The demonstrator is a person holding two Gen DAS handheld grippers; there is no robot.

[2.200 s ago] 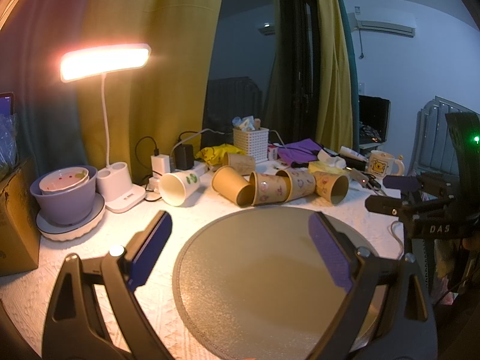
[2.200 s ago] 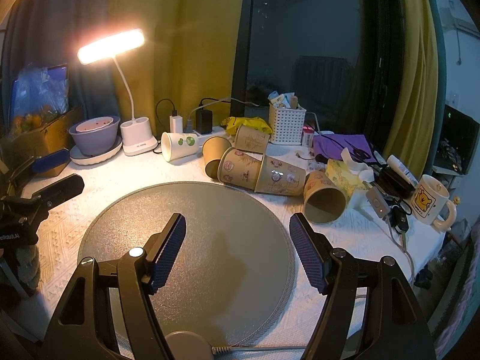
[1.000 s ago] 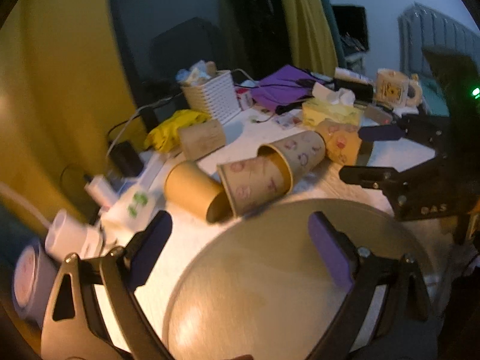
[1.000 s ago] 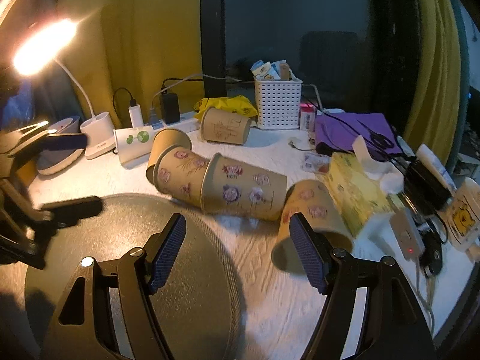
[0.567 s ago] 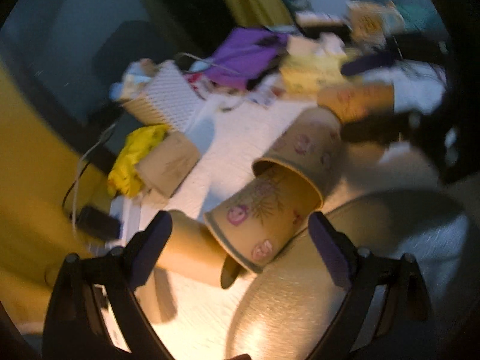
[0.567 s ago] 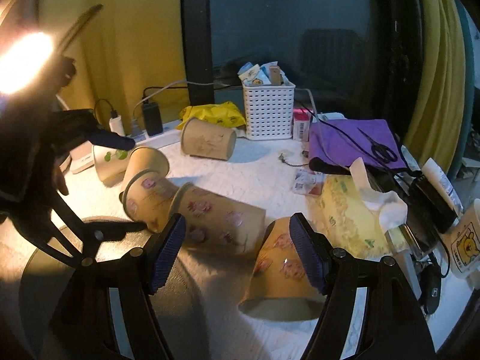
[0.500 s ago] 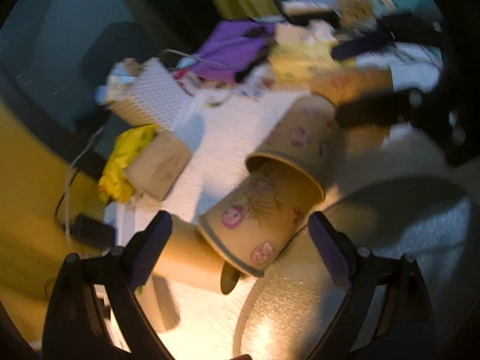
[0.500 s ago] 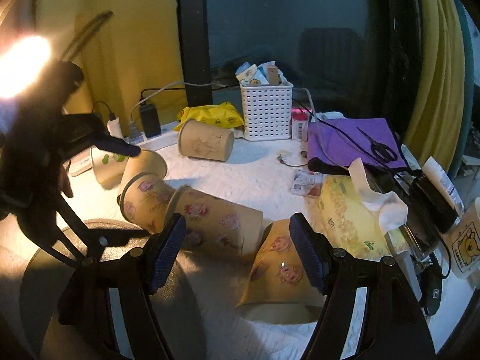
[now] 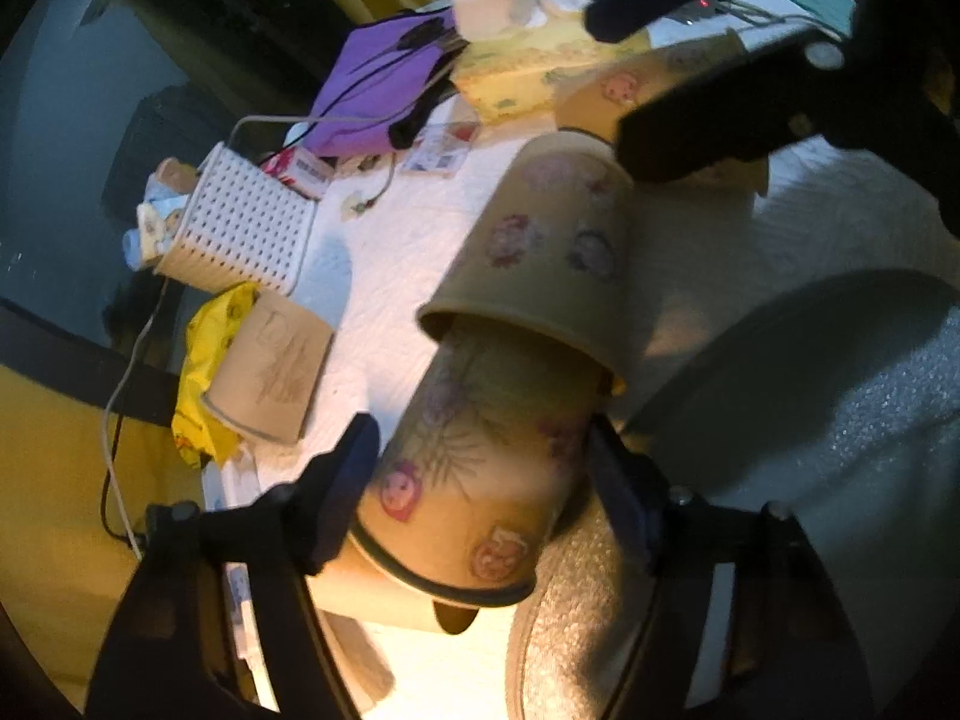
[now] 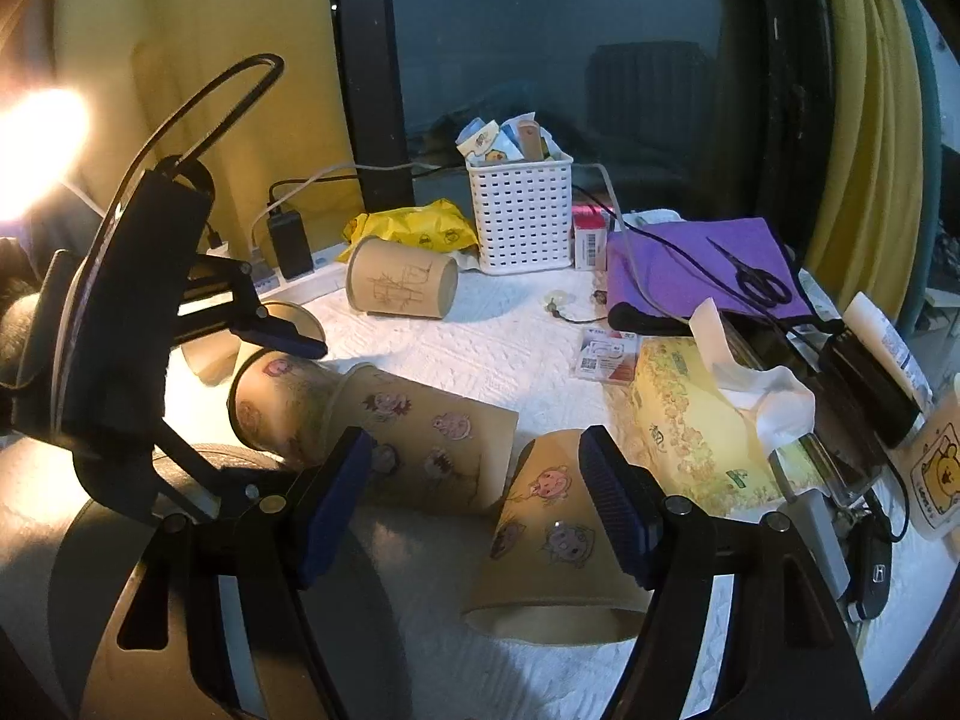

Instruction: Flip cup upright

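Observation:
Several tan paper cups with cartoon stickers lie on their sides on the white cloth. My left gripper (image 9: 480, 462) is open, its jaws around the sides of one lying cup (image 9: 474, 480) whose base is nested in a second cup (image 9: 540, 258). It also shows in the right wrist view (image 10: 282, 402), with the left gripper (image 10: 264, 396) over it. My right gripper (image 10: 474, 498) is open and empty, just above another sticker cup (image 10: 558, 540) that lies mouth toward me. A plain cup (image 10: 402, 285) lies farther back.
A round grey mat (image 9: 780, 480) lies at the near side. A white basket (image 10: 521, 216), yellow bag (image 10: 414, 228), purple cloth with scissors (image 10: 696, 276), tissue box (image 10: 696, 420), mug (image 10: 936, 480), key fob and chargers crowd the back and right. A bright lamp (image 10: 36, 144) is left.
Both grippers have moved forward from over the mat to the cups. The left gripper has tilted and now straddles the nested cup. The right gripper has come down over the right sticker cup.

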